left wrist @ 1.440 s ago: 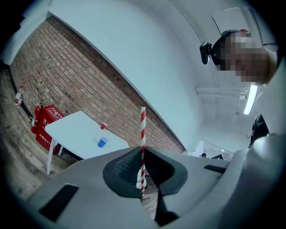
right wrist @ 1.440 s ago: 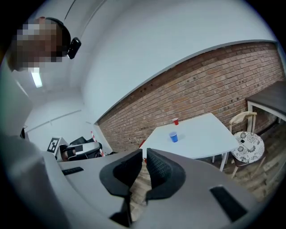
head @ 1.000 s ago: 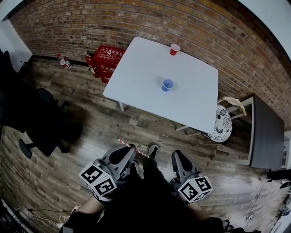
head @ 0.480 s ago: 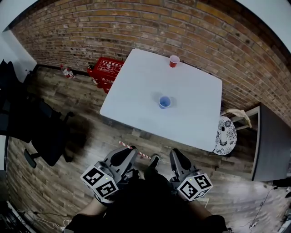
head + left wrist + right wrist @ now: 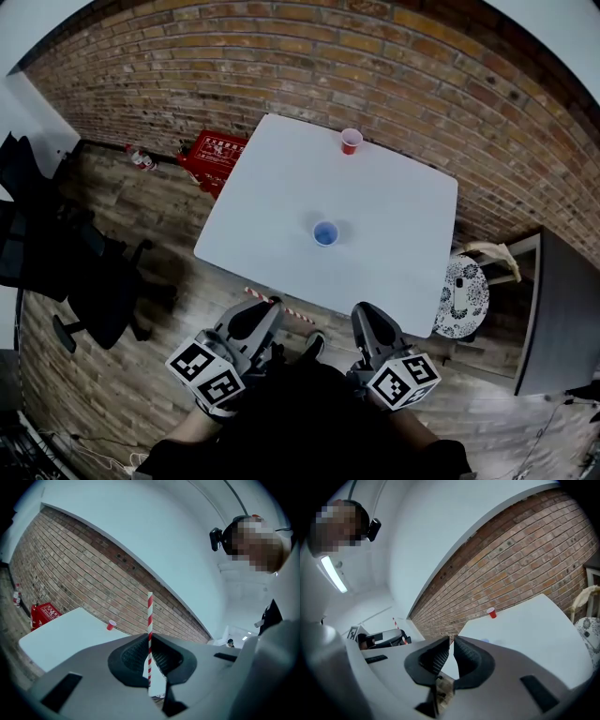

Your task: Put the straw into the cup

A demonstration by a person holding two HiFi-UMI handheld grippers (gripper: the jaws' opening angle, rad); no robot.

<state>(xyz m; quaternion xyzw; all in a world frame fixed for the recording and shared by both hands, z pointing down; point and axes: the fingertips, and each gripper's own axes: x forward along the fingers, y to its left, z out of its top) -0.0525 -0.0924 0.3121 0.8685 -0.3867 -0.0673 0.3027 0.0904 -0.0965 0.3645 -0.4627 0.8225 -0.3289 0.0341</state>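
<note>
A red-and-white striped straw (image 5: 150, 616) stands upright between the jaws of my left gripper (image 5: 150, 638), which is shut on it. In the head view the straw (image 5: 281, 306) sticks out sideways from the left gripper (image 5: 266, 309), just short of the near edge of the white table (image 5: 272, 216). A blue cup (image 5: 325, 233) stands open near the middle of the table. A red cup (image 5: 350, 141) stands at the table's far edge by the brick wall. My right gripper (image 5: 365, 315) is held low beside the left one; its jaws (image 5: 451, 642) are closed with nothing between them.
A red crate (image 5: 215, 156) and a bottle (image 5: 141, 158) lie on the wooden floor left of the table. A black office chair (image 5: 84, 281) stands at the left. A patterned stool (image 5: 461, 298) and a dark cabinet (image 5: 553, 319) stand at the right.
The table and cups have come nearer to both grippers in the head view. The left gripper still holds the straw, and both grippers keep the same pose.
</note>
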